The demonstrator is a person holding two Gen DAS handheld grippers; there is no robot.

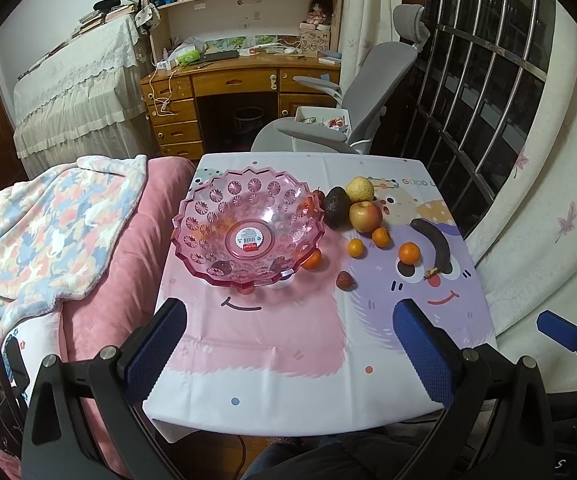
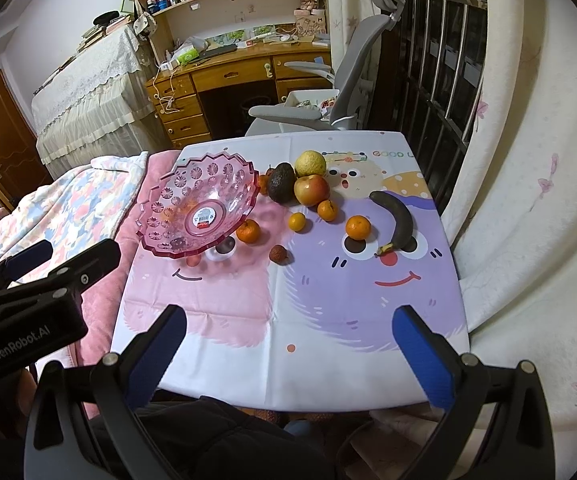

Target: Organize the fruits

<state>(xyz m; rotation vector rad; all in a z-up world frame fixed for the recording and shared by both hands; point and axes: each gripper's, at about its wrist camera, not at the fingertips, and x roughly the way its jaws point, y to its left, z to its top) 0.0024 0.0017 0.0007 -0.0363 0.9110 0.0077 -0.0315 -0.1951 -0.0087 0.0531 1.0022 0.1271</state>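
Fruit lies loose on the table (image 2: 248, 360), all of it outside the pink bowl (image 2: 192, 204), which sits empty at centre left of the right wrist view. Clustered just right of the bowl: avocado (image 2: 281, 188), apple (image 2: 311, 189) and pear (image 2: 310, 164), touching one another. Below them, spaced apart, are small oranges (image 2: 358, 227), a lychee (image 2: 278, 255) and a dark banana (image 2: 398, 220).

Banana long axis runs from upper left to lower right of the frame centre, stem end low, curving toward me. Every fruit lies ahead of and above my right gripper (image 2: 288, 344) in frame; the bowl lies ahead of my left gripper (image 1: 288, 340). I judge the right gripper nearer to the loose fruit, the left nearer to the bowl.

Both sets of tongs are spread wide and carry nothing.

Hidden or unclear: one orange (image 1: 311, 259) sits partly behind the bowl rim in the left wrist view; more fruit at the bowl's far edge is seen only through tinted plastic, so I cannot identify it
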